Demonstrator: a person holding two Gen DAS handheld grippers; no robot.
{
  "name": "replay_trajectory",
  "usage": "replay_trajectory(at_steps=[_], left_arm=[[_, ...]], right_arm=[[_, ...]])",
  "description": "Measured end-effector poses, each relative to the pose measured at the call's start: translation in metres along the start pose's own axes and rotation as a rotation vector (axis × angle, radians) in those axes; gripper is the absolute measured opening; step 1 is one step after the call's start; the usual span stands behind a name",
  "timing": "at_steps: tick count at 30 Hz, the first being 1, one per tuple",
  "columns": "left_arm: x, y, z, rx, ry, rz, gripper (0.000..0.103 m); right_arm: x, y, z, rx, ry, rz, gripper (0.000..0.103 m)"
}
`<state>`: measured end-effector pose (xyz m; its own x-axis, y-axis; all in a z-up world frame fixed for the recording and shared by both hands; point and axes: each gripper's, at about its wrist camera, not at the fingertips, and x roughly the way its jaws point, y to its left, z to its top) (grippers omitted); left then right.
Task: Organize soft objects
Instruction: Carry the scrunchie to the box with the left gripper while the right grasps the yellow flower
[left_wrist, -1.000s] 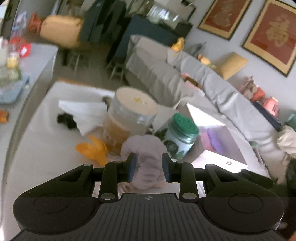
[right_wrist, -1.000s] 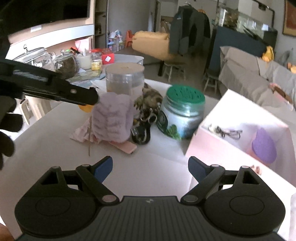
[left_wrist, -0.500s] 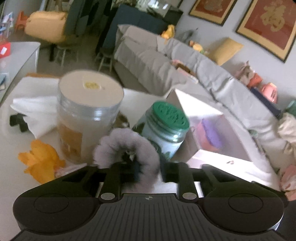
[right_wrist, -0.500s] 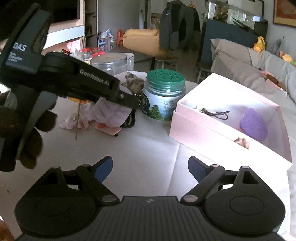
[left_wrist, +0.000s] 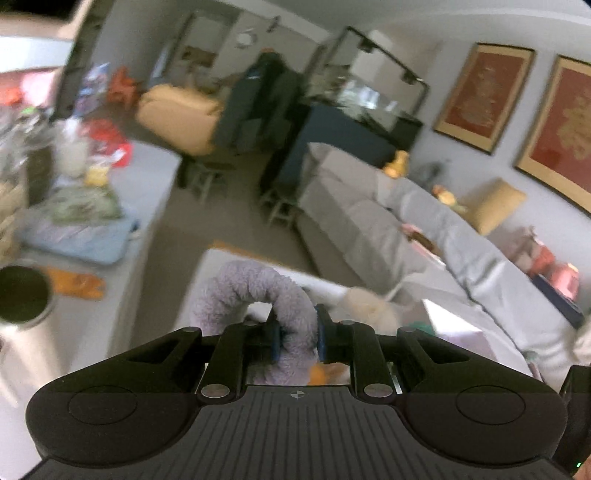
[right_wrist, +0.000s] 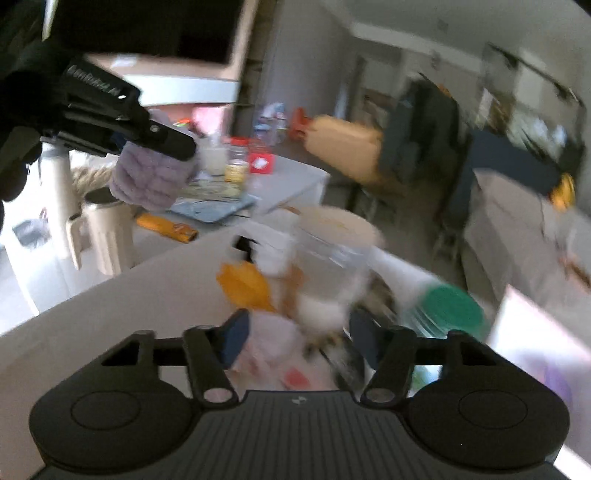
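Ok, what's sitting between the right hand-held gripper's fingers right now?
In the right wrist view, the right hand-held gripper is open over a blurred pale pink cloth and dark clutter on the table; nothing is gripped.

Blur all over the right wrist view.
Clear jar (right_wrist: 334, 254) and green-lidded jar (right_wrist: 448, 310) smear at centre; pink box (right_wrist: 543, 343) cut off at right edge.

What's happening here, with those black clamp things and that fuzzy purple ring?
A person is tidying soft items using a handheld gripper in each hand. The left gripper is shut on a fluffy lavender scrunchie, held up above the white table. The right gripper is open and empty, low over the clutter: a clear jar, a green-lidded jar and an orange item. The pictures are blurred, so finer details are unclear.
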<state>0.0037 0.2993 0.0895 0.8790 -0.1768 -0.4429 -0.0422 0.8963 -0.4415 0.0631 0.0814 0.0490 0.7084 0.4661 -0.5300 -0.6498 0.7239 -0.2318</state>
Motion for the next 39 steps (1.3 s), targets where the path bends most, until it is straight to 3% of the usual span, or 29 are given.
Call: replay_trajectory(at_steps=[3, 7, 9, 10, 11, 14, 20, 24, 27, 32, 36, 39], left_arm=[[-0.002, 0.026, -0.009, -0.06, 0.025, 0.026, 0.021], [-0.006, 0.052, -0.016, -0.108, 0.052, 0.039, 0.021], [-0.008, 0.06, -0.017, -0.119, 0.055, 0.042, 0.021], [-0.009, 0.062, -0.017, -0.126, 0.055, 0.042, 0.021], [-0.01, 0.062, -0.016, -0.133, 0.053, 0.039, 0.021], [-0.015, 0.059, -0.017, -0.127, 0.044, 0.023, 0.021], [-0.02, 0.026, -0.02, -0.068, 0.069, -0.068, 0.021], [-0.012, -0.012, -0.031, 0.01, 0.158, -0.217, 0.021], [0.002, -0.062, -0.039, 0.116, 0.233, -0.358, 0.021], [0.051, -0.158, -0.04, 0.253, 0.341, -0.506, 0.021], [0.114, -0.245, -0.025, 0.376, 0.385, -0.548, 0.023], [0.176, -0.288, -0.017, 0.364, 0.458, -0.504, 0.026]], right_arm=[[0.023, 0.032, 0.009, -0.113, 0.004, 0.008, 0.054], [0.057, 0.063, 0.01, -0.26, 0.024, -0.09, 0.051], [0.072, 0.066, 0.012, -0.288, 0.066, -0.12, 0.038], [0.077, 0.064, 0.013, -0.286, 0.092, -0.118, 0.023], [0.08, 0.06, 0.015, -0.268, 0.116, -0.1, 0.016], [0.064, 0.044, 0.028, -0.161, 0.103, -0.069, 0.016], [-0.035, -0.021, 0.048, 0.079, -0.012, 0.014, 0.016], [-0.095, -0.063, 0.029, 0.169, -0.028, -0.045, 0.016], [-0.128, -0.084, 0.004, 0.194, -0.015, -0.143, 0.016], [-0.161, -0.11, -0.054, 0.256, 0.046, -0.25, 0.016], [-0.17, -0.13, -0.086, 0.317, 0.042, -0.279, 0.016], [-0.176, -0.145, -0.102, 0.36, 0.026, -0.286, 0.016]])
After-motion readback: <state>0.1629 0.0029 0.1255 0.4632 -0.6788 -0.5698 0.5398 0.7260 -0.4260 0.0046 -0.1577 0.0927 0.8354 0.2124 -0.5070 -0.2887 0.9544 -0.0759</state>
